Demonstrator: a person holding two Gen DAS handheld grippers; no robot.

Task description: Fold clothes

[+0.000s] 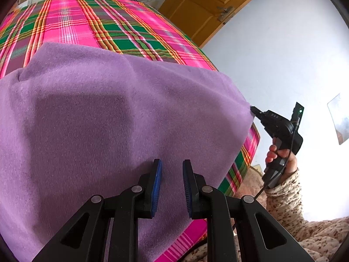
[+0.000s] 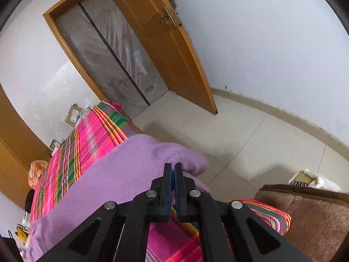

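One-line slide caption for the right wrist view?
Right tool shut on purple fleece edge over plaid bedcover.

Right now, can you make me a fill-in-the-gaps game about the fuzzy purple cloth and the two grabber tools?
1. The fuzzy purple cloth lies on a bed cover with a pink and green ____ pattern.
2. The right gripper is shut on a ____ of the purple cloth.
3. The left gripper has its jaws apart and holds ____.
4. The open door behind the bed is made of ____.

Missing words: plaid (checked); corner; nothing; wood
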